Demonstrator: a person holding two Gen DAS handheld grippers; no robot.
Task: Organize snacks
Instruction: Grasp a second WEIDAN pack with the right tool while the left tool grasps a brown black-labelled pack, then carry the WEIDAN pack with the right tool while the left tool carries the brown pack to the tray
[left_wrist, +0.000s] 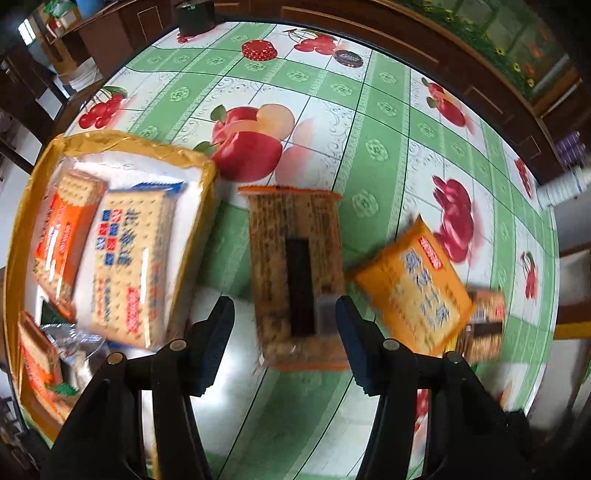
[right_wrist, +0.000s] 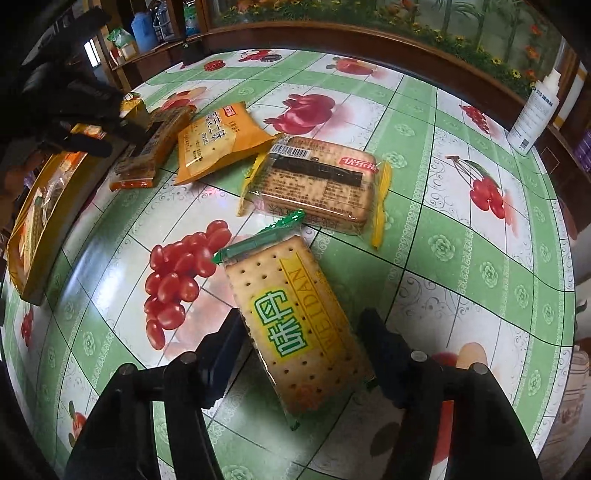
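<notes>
My left gripper (left_wrist: 286, 325) is open, its fingers on either side of a brown cracker pack with orange ends (left_wrist: 295, 273) lying on the table. A yellow tray (left_wrist: 207, 173) to its left holds several cracker packs (left_wrist: 129, 266). An orange-yellow pack (left_wrist: 413, 291) lies to the right. My right gripper (right_wrist: 301, 354) is open around a green-edged cracker pack (right_wrist: 291, 325) lying flat. Beyond it lie a yellow-edged cracker pack (right_wrist: 317, 181), the orange-yellow pack (right_wrist: 218, 144) and the brown pack (right_wrist: 151, 151), with the left gripper (right_wrist: 110, 136) over it. Both views are somewhat blurred.
The round table (right_wrist: 461, 258) has a green and white fruit-print cover. A white spray bottle (right_wrist: 535, 114) stands at its far right edge. The yellow tray (right_wrist: 48, 221) sits at the left edge. A small dark round tin (left_wrist: 347, 59) lies at the far side.
</notes>
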